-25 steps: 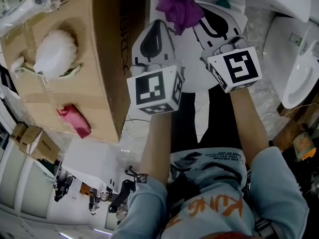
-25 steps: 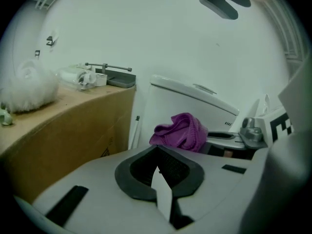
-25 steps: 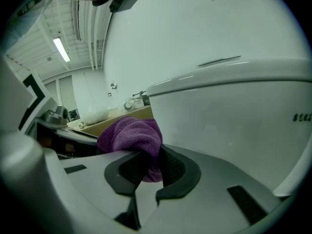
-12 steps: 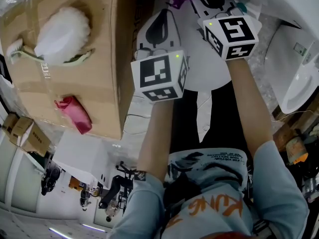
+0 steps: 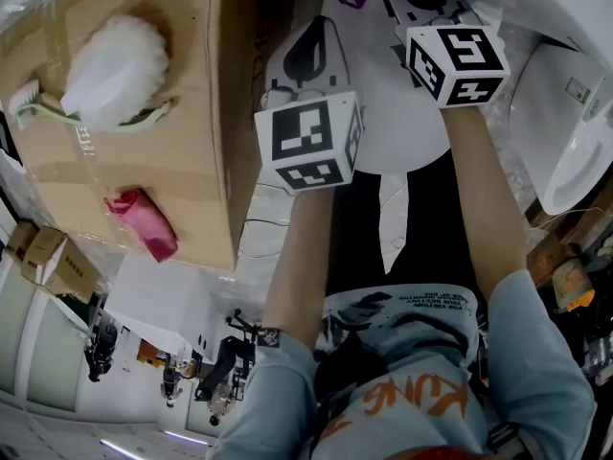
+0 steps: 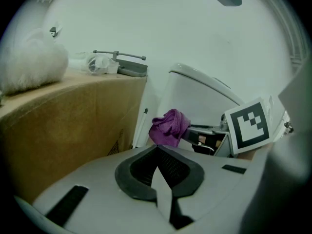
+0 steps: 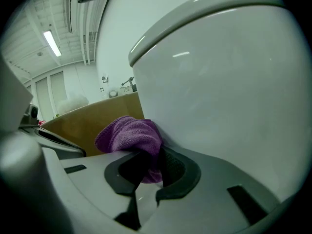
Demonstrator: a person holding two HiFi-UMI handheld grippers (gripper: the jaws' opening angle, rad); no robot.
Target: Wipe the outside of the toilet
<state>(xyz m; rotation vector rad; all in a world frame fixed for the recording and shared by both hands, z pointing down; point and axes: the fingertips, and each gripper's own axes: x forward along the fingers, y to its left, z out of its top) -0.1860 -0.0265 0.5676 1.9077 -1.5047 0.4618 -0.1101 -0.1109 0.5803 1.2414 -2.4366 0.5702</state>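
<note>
Toilet (image 7: 219, 82): the white outer wall fills the right gripper view, curving away to the right, with a lid seam running above. The purple cloth (image 7: 131, 135) is clenched in the right claw (image 7: 146, 172), its bunched end lying against that wall, low on the curve. The toilet is therefore directly ahead of the right claw and under the cloth. The left claw (image 6: 158, 167) is closed on nothing, pads met at the tip, and is held just beside the right one, pointed at the same fixture. Step judged in hand: wiping the outer shell. For a clean pass the cloth should be kept flat to the porcelain with light, steady pressure, and the stroke should follow the curve rather than cut across it. Only a small wad projects past the jaws, so the hard jaw tips are likely to scrape if the angle is steepened. The seam under the lid will probably need a separate pass along its length. Room for moving: a cardboard box (image 5: 124, 113) stands close on the left with a white fluffy brush (image 5: 115, 70) on top, so leftward sweeps are limited — and the idle left claw crowds that side further. More room appears to the right, where the wall curves off, though a second white fixture (image 5: 575, 151) stands near on that side.
</note>
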